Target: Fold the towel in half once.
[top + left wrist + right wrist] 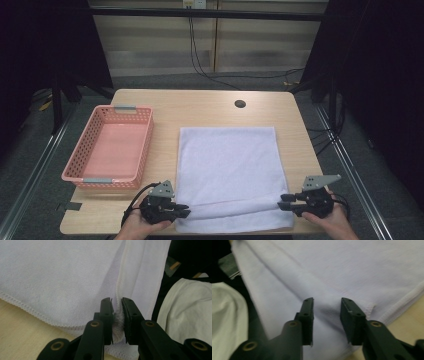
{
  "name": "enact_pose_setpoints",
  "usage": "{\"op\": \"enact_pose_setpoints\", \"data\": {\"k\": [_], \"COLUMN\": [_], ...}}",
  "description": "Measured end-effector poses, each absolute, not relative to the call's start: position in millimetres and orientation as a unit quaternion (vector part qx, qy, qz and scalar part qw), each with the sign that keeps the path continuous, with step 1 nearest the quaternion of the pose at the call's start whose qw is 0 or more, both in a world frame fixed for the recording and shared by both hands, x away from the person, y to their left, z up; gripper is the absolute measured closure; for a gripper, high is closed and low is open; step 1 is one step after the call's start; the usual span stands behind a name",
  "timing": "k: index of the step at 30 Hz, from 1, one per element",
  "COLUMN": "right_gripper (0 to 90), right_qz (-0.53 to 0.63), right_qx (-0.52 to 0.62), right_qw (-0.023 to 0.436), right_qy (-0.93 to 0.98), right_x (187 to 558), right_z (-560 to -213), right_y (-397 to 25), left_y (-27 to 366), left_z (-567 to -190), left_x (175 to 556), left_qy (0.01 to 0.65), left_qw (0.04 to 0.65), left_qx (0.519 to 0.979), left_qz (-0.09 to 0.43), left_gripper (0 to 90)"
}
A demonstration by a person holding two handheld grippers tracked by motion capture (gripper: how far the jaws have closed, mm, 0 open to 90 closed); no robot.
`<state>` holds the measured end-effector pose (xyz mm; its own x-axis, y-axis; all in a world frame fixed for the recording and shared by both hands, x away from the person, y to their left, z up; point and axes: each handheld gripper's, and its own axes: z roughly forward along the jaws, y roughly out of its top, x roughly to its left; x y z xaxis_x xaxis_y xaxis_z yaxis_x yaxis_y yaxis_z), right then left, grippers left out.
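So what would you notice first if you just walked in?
Probably the big white towel spread across the middle of the table, with its near edge bunched into a ridge. The left gripper pinches that ridge at one end, and the right gripper has its jaws open around the other end. A pink basket sits to the left of the towel.

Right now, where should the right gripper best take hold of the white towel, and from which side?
Grip the raised fold at the towel's near right edge, coming in from the right. The fold stands up between the right gripper's open fingers, so they can close across it.
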<state>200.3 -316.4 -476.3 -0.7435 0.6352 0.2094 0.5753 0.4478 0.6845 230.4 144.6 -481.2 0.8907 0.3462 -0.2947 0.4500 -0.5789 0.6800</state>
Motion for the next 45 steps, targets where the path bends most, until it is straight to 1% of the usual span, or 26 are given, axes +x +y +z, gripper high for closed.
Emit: {"op": "enact_pose_setpoints", "data": {"k": [3, 4, 5, 6, 7, 9, 12, 14, 15, 17, 18, 20, 21, 22, 23, 25, 28, 30, 32, 33, 34, 36, 39, 40, 43, 45], "right_gripper": [58.5, 55.7, 55.7, 52.8, 53.2, 53.3, 53.3, 53.3, 53.3, 53.3, 53.3, 54.7, 71.8, 71.8, 76.3, 76.7, 75.5, 74.9, 73.2, 73.2, 73.1, 72.5, 71.6, 71.6, 69.7, 68.3], "right_qz": [0.384, 0.382, 0.382, 0.383, 0.386, 0.412, 0.418, 0.414, 0.398, 0.388, 0.370, 0.368, 0.370, 0.370, 0.366, 0.367, 0.371, 0.369, 0.368, 0.368, 0.371, 0.382, 0.388, 0.388, 0.411, 0.428], "right_qx": [0.367, 0.373, 0.373, 0.372, 0.371, 0.372, 0.380, 0.388, 0.395, 0.395, 0.401, 0.401, 0.378, 0.378, 0.370, 0.366, 0.344, 0.340, 0.337, 0.337, 0.333, 0.335, 0.335, 0.335, 0.342, 0.353], "right_qw": [0.049, 0.050, 0.050, 0.047, 0.054, 0.044, 0.052, 0.054, 0.049, 0.046, 0.030, 0.028, 0.014, 0.014, 0.006, 0.007, -0.013, -0.018, -0.032, -0.032, -0.028, -0.033, -0.023, -0.023, 0.004, 0.026], "right_qy": [0.846, 0.844, 0.844, 0.845, 0.843, 0.830, 0.824, 0.822, 0.827, 0.832, 0.838, 0.839, 0.849, 0.849, 0.854, 0.855, 0.862, 0.865, 0.866, 0.866, 0.866, 0.861, 0.858, 0.858, 0.845, 0.832], "right_x": [221, 228, 228, 238, 241, 244, 247, 249, 255, 257, 258, 255, 245, 245, 236, 231, 211, 206, 192, 192, 184, 181, 178, 178, 179, 193], "right_z": [-478, -480, -480, -482, -482, -475, -470, -472, -479, -482, -492, -493, -490, -490, -490, -490, -484, -483, -481, -481, -478, -474, -468, -468, -462, -458], "right_y": [-315, -313, -313, -308, -307, -308, -308, -308, -307, -306, -303, -303, -307, -307, -308, -309, -313, -314, -317, -317, -320, -322, -323, -323, -325, -326], "left_y": [141, 141, 140, 140, 139, 139, 139, 139, 140, 140, 141, 142, 144, 144, 144, 144, 145, 145, 145, 145, 145, 145, 145, 145, 144, 142], "left_z": [-484, -484, -485, -485, -486, -486, -486, -486, -486, -486, -486, -487, -487, -487, -488, -487, -484, -483, -484, -484, -485, -485, -482, -482, -476, -476], "left_x": [230, 230, 231, 231, 232, 231, 232, 232, 233, 233, 233, 234, 233, 233, 233, 233, 230, 229, 227, 226, 223, 220, 219, 219, 224, 232], "left_qy": [0.219, 0.219, 0.219, 0.217, 0.216, 0.216, 0.210, 0.210, 0.212, 0.212, 0.214, 0.217, 0.220, 0.220, 0.223, 0.222, 0.217, 0.216, 0.213, 0.205, 0.202, 0.199, 0.187, 0.187, 0.195, 0.203], "left_qw": [0.392, 0.392, 0.392, 0.389, 0.383, 0.387, 0.389, 0.385, 0.390, 0.391, 0.389, 0.394, 0.395, 0.395, 0.398, 0.396, 0.400, 0.403, 0.400, 0.396, 0.393, 0.385, 0.392, 0.392, 0.409, 0.411], "left_qx": [0.891, 0.891, 0.891, 0.893, 0.896, 0.894, 0.894, 0.896, 0.894, 0.893, 0.893, 0.890, 0.889, 0.889, 0.886, 0.887, 0.887, 0.885, 0.887, 0.890, 0.890, 0.894, 0.893, 0.893, 0.884, 0.882], "left_qz": [-0.069, -0.069, -0.068, -0.067, -0.066, -0.067, -0.070, -0.069, -0.070, -0.071, -0.069, -0.071, -0.075, -0.075, -0.081, -0.080, -0.081, -0.087, -0.094, -0.102, -0.113, -0.113, -0.121, -0.121, -0.117, -0.106], "left_gripper": [78.6, 78.3, 78.3, 78.4, 78.4, 78.3, 78.1, 78.0, 77.9, 77.6, 76.3, 75.8, 75.5, 75.4, 75.5, 75.6, 74.4, 74.0, 74.0, 74.0, 73.4, 73.2, 69.2, 69.1, 68.2, 62.7]}}
